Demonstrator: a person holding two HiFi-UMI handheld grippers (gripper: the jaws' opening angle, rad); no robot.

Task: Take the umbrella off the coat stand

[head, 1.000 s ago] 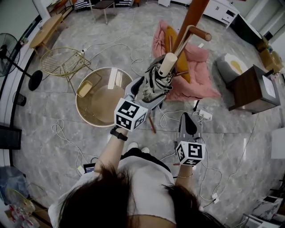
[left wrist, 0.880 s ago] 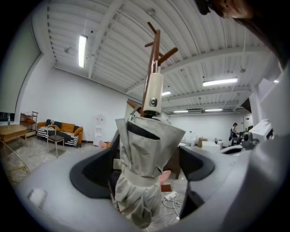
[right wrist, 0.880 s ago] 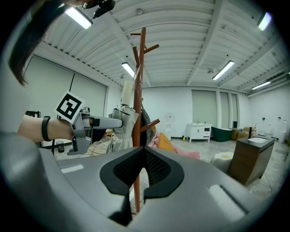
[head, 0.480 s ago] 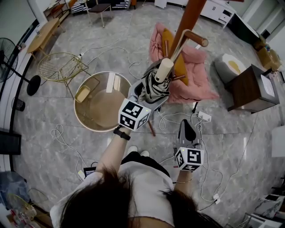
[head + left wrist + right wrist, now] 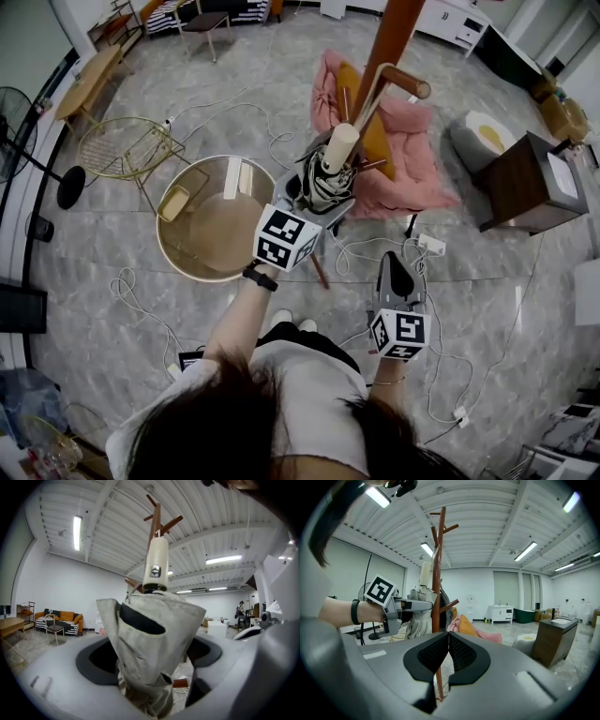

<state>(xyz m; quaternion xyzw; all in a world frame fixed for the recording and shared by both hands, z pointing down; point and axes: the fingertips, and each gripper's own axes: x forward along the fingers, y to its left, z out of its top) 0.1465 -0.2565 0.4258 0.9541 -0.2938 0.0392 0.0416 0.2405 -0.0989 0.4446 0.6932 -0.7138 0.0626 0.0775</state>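
Umbrella (image 5: 150, 634) x1 in L gripper (image 5: 151, 658), R gripper (image 5: 448, 651) closed (empty), stand (image 5: 439, 569) x1

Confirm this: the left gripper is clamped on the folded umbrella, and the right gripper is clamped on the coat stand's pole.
Wrong on the right gripper: the right gripper view shows its jaws shut on nothing, the coat stand's pole standing beyond them. The left gripper is clamped on the folded umbrella.
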